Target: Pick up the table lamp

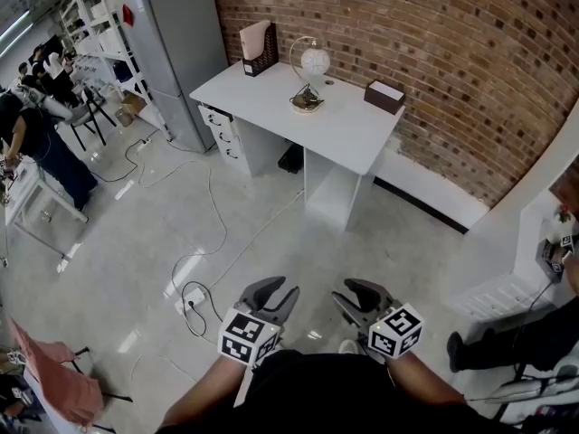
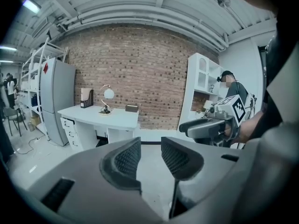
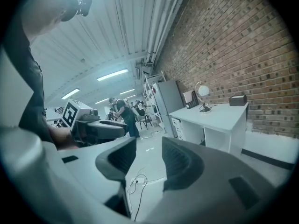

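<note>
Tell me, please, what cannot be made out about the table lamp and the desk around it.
- Table lamp, every view: too far and small to show a switch or cord.
- Dark thing under the white desk, head view: in shadow and partly hidden by it.
- Brown box, head view: too small to tell what it holds.

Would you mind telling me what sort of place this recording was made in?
Probably an indoor workshop or lab with a mock office corner: a red brick wall behind a white desk bearing a small globe-headed table lamp, and white metal shelving beside a tall grey refrigerator.
</note>
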`<state>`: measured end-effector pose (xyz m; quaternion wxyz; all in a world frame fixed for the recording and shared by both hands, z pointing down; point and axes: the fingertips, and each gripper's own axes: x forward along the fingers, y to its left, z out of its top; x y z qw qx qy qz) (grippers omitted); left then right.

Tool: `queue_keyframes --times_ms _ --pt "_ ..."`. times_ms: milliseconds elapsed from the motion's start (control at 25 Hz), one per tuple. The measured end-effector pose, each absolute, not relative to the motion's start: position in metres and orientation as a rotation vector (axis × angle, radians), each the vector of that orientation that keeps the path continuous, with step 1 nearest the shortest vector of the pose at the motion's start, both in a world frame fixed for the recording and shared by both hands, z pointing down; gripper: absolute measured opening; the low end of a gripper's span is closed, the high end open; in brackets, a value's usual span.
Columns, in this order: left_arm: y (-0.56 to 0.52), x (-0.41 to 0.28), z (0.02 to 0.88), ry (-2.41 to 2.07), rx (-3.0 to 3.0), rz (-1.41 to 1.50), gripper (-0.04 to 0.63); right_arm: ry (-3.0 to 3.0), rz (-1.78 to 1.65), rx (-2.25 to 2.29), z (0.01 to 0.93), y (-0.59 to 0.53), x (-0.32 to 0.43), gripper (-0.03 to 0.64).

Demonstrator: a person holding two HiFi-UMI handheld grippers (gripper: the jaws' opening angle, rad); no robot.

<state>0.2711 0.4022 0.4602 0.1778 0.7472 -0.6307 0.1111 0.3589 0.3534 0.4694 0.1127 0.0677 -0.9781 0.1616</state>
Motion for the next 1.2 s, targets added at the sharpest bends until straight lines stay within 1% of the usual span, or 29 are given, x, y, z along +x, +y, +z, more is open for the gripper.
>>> queue_keyframes --times_ms 160,320,520,600,680,800,1200 --pt "0.403 0.273 0.457 -1.797 2.137 0.297 0.158 -2.880 0.439 0.178 0.468 0.358 0.357 0.236" --pt "0.404 0.270 0.452 -1.821 2.138 0.290 0.222 -2.906 0.418 0.170 0.461 0.360 0.354 0.326" --pt "0.402 0.266 0.445 -1.857 2.142 0.262 0.288 -2.940 0.410 0.127 0.451 0.363 0.350 0.452" --pt "0.401 0.265 0.444 -1.867 2.143 0.257 0.314 -2.945 0.412 0.082 0.449 0.367 0.347 0.522" --pt "0.401 0.265 0.443 -1.870 2.150 0.252 0.337 -2.943 0.385 0.046 0.448 0.372 0.344 0.564" --pt "0.401 0.260 0.439 -1.888 2.153 0.238 0.360 -2.932 0.355 0.029 0.448 0.374 0.337 0.588" --pt "0.420 0.233 0.447 -1.851 2.183 0.236 0.364 -2.903 0.389 0.067 0.452 0.382 0.307 0.569"
